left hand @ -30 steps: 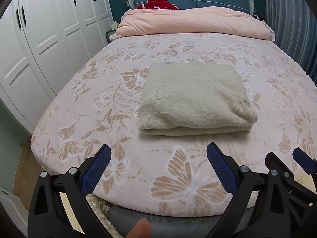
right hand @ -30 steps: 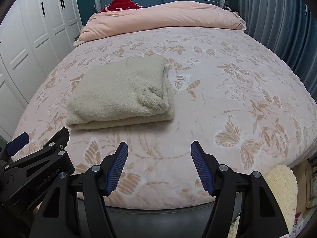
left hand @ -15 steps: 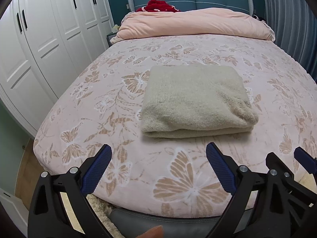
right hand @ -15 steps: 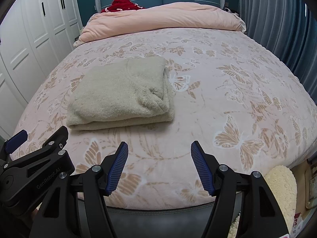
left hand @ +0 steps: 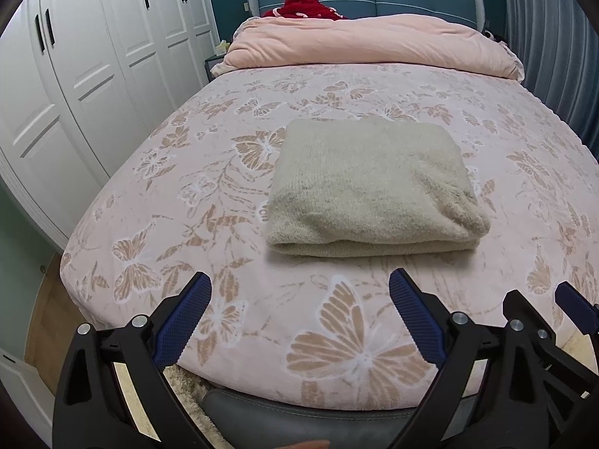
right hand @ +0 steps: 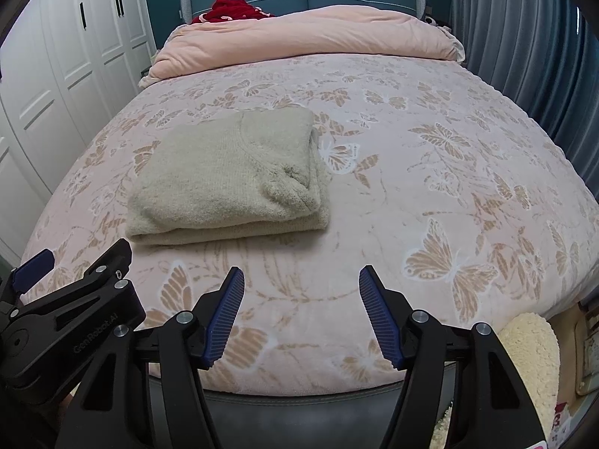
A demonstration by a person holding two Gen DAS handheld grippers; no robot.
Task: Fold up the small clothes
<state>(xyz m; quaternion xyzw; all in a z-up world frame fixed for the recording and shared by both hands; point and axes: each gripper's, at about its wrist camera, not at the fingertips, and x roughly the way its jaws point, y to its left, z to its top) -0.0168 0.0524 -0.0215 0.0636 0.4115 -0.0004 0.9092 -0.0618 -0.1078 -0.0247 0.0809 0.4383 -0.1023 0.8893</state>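
Note:
A beige knitted garment (left hand: 370, 187) lies folded into a thick rectangle on the pink butterfly bedspread (left hand: 209, 202); it also shows in the right wrist view (right hand: 232, 179), left of centre. My left gripper (left hand: 299, 288) is open and empty, held over the bed's foot edge, short of the garment. My right gripper (right hand: 301, 280) is open and empty too, near the foot edge and to the right of the garment. The right gripper's body (left hand: 543, 336) shows at the lower right of the left wrist view, and the left gripper's body (right hand: 63, 310) at the lower left of the right wrist view.
A folded pink duvet (left hand: 370, 45) lies across the head of the bed with a red item (left hand: 307, 5) behind it. White wardrobes (left hand: 93, 56) stand on the left, grey curtains (right hand: 524, 37) on the right. A cream fluffy rug (right hand: 531, 351) lies on the floor at the right.
Both grippers have drawn back a little from the bed and stay open; the folded garment has not moved.

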